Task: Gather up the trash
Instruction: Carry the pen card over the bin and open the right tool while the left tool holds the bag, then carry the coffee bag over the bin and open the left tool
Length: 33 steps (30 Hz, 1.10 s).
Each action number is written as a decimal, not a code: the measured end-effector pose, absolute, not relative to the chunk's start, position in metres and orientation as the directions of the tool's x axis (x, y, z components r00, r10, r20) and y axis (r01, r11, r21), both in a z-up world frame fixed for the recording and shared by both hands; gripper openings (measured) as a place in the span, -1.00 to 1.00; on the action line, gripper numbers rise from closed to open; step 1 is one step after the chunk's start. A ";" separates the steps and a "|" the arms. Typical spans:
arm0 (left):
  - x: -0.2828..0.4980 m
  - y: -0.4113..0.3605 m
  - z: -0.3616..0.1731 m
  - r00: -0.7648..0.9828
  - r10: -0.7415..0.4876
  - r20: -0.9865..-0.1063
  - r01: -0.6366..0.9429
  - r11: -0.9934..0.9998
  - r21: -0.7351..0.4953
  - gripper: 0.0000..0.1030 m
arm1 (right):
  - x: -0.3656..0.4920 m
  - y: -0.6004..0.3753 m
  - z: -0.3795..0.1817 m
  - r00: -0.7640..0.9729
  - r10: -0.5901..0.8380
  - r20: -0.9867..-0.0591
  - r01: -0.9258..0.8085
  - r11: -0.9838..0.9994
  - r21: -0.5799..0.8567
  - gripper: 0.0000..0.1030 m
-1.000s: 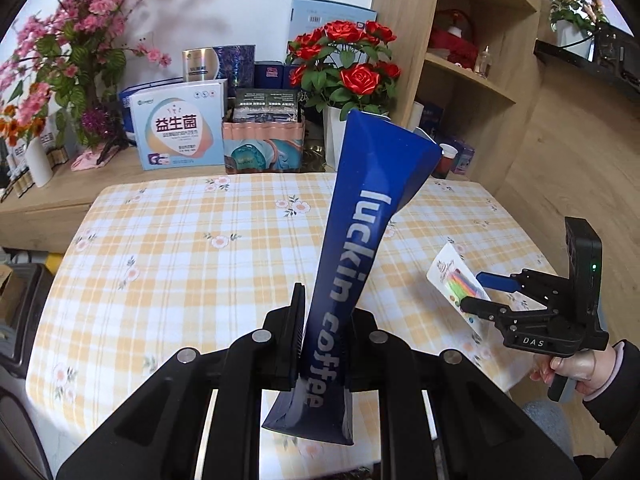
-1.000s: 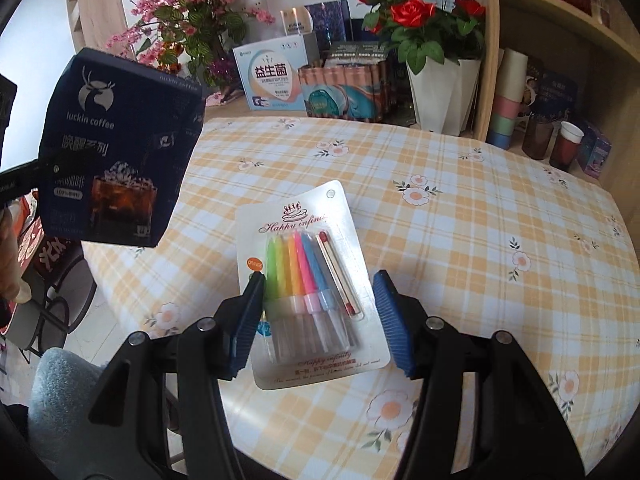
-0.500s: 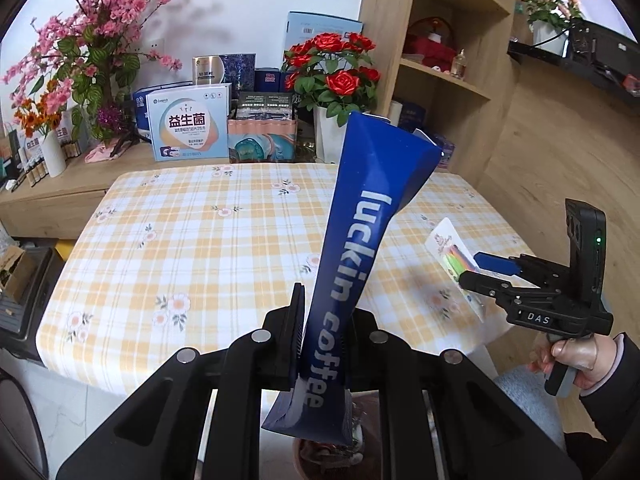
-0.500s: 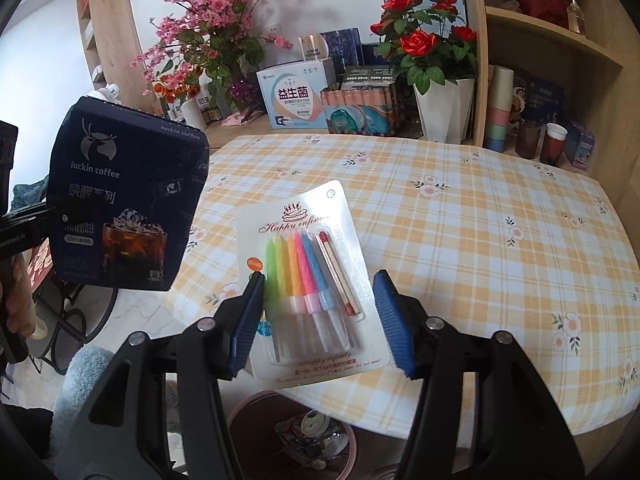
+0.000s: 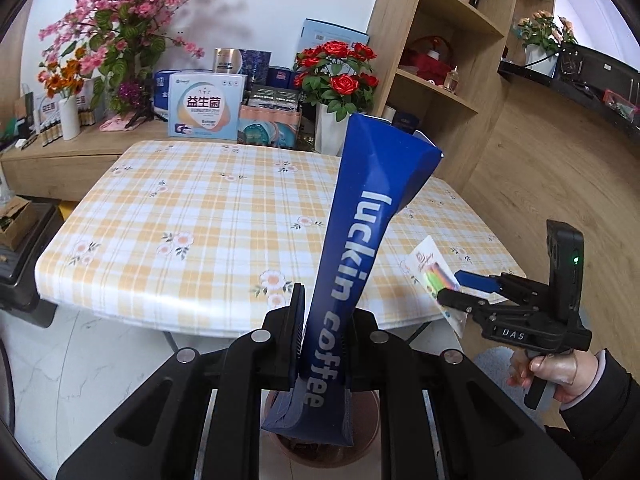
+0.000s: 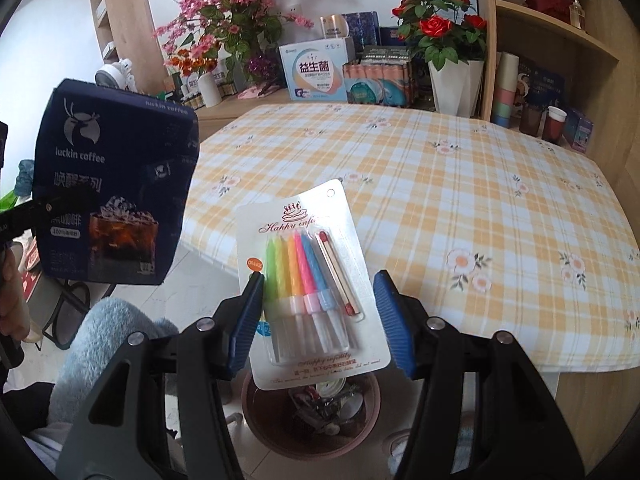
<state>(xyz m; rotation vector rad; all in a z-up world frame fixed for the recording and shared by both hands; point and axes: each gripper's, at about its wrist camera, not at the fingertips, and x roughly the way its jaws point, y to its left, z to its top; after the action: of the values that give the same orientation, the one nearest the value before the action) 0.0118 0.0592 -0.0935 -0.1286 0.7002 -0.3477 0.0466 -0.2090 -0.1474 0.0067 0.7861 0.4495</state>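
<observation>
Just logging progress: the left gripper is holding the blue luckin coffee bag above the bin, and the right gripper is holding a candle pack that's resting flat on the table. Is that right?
Not quite. The candle pack isn't resting on the table: the right wrist view shows the right gripper holding it in the air above the trash bin. The left gripper does hold the luckin coffee bag.

Candle pack (image 6: pixel 316 280): between right gripper (image 6: pixel 320 320) fingers, above bin (image 6: pixel 312 412). Coffee box (image 6: pixel 112 188): left of pack. Table (image 6: pixel 460 200): behind.
</observation>
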 end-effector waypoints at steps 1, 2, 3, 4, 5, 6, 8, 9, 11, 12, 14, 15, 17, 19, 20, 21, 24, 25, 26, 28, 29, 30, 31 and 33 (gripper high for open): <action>0.008 0.060 -0.094 0.711 -0.355 -0.607 0.267 0.935 -0.234 -0.70 | 0.043 -0.208 -0.149 0.615 0.392 -0.684 -0.389 0.906 0.170 0.12; 0.004 0.061 -0.095 0.711 -0.357 -0.606 0.263 0.934 -0.241 -0.70 | 0.040 -0.207 -0.152 0.609 0.395 -0.687 -0.390 0.904 0.174 0.12; 0.000 0.062 -0.097 0.712 -0.358 -0.605 0.258 0.933 -0.249 -0.70 | 0.037 -0.207 -0.155 0.604 0.396 -0.691 -0.390 0.904 0.177 0.12; -0.002 0.063 -0.098 0.712 -0.357 -0.605 0.253 0.934 -0.254 -0.70 | 0.036 -0.206 -0.157 0.597 0.397 -0.697 -0.391 0.903 0.180 0.13; -0.003 0.064 -0.099 0.712 -0.356 -0.605 0.250 0.934 -0.256 -0.70 | 0.034 -0.205 -0.162 0.585 0.400 -0.705 -0.392 0.901 0.185 0.13; -0.005 0.064 -0.101 0.714 -0.352 -0.605 0.244 0.935 -0.256 -0.70 | 0.034 -0.204 -0.164 0.577 0.402 -0.711 -0.393 0.900 0.190 0.16; -0.006 0.064 -0.103 0.719 -0.343 -0.605 0.237 0.939 -0.250 -0.70 | 0.033 -0.202 -0.170 0.563 0.412 -0.717 -0.394 0.896 0.205 0.17; -0.006 0.064 -0.105 0.718 -0.340 -0.607 0.236 0.940 -0.248 -0.70 | 0.033 -0.200 -0.173 0.551 0.424 -0.719 -0.401 0.890 0.217 0.21; -0.005 0.062 -0.109 0.712 -0.341 -0.614 0.233 0.940 -0.251 -0.70 | 0.033 -0.197 -0.177 0.549 0.423 -0.721 -0.401 0.890 0.217 0.37; -0.004 0.061 -0.111 0.706 -0.345 -0.618 0.232 0.938 -0.259 -0.70 | 0.033 -0.196 -0.178 0.550 0.423 -0.720 -0.401 0.890 0.217 0.39; -0.003 0.060 -0.114 0.695 -0.357 -0.624 0.234 0.933 -0.273 -0.70 | 0.034 -0.198 -0.177 0.563 0.412 -0.716 -0.390 0.897 0.210 0.47; -0.003 0.058 -0.116 0.689 -0.360 -0.629 0.236 0.932 -0.275 -0.70 | 0.035 -0.199 -0.175 0.576 0.404 -0.711 -0.381 0.902 0.204 0.57; -0.001 0.053 -0.121 0.671 -0.367 -0.644 0.246 0.930 -0.274 -0.70 | 0.037 -0.207 -0.168 0.608 0.392 -0.691 -0.359 0.911 0.202 0.70; 0.000 0.047 -0.127 0.648 -0.371 -0.665 0.253 0.929 -0.271 -0.70 | 0.038 -0.218 -0.160 0.641 0.386 -0.663 -0.332 0.919 0.214 0.77; 0.001 0.044 -0.129 0.641 -0.371 -0.672 0.257 0.928 -0.268 -0.70 | 0.040 -0.222 -0.157 0.648 0.384 -0.657 -0.325 0.920 0.218 0.77; 0.001 0.039 -0.132 0.629 -0.375 -0.681 0.266 0.927 -0.265 -0.70 | 0.041 -0.228 -0.153 0.662 0.377 -0.647 -0.311 0.924 0.220 0.80; 0.004 0.030 -0.140 0.604 -0.385 -0.698 0.279 0.922 -0.267 -0.70 | 0.041 -0.243 -0.147 0.690 0.355 -0.631 -0.282 0.934 0.218 0.82; 0.004 0.026 -0.143 0.595 -0.386 -0.705 0.284 0.921 -0.265 -0.70 | 0.042 -0.247 -0.145 0.695 0.348 -0.629 -0.273 0.937 0.216 0.82; 0.005 0.022 -0.146 0.584 -0.386 -0.714 0.291 0.921 -0.260 -0.70 | 0.042 -0.253 -0.144 0.703 0.337 -0.627 -0.259 0.942 0.215 0.83; 0.008 0.014 -0.153 0.557 -0.390 -0.733 0.302 0.918 -0.259 -0.70 | 0.042 -0.262 -0.142 0.712 0.326 -0.622 -0.240 0.945 0.221 0.83; 0.008 0.012 -0.156 0.548 -0.390 -0.740 0.305 0.917 -0.258 -0.69 | 0.043 -0.268 -0.141 0.718 0.319 -0.619 -0.226 0.948 0.225 0.84; 0.009 0.008 -0.160 0.534 -0.390 -0.750 0.310 0.916 -0.255 -0.69 | 0.042 -0.273 -0.141 0.721 0.312 -0.618 -0.215 0.949 0.229 0.84; 0.010 0.005 -0.163 0.526 -0.390 -0.756 0.314 0.915 -0.253 -0.69 | 0.042 -0.276 -0.142 0.723 0.309 -0.618 -0.208 0.950 0.232 0.84; 0.012 0.000 -0.169 0.507 -0.394 -0.767 0.328 0.911 -0.252 -0.69 | 0.043 -0.283 -0.144 0.725 0.303 -0.618 -0.193 0.951 0.240 0.84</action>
<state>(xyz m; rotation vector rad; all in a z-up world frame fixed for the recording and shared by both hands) 0.0115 0.0002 -0.1687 -0.0773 0.9439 -0.4358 0.0431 -0.2826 -0.1438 0.1640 0.7090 0.2746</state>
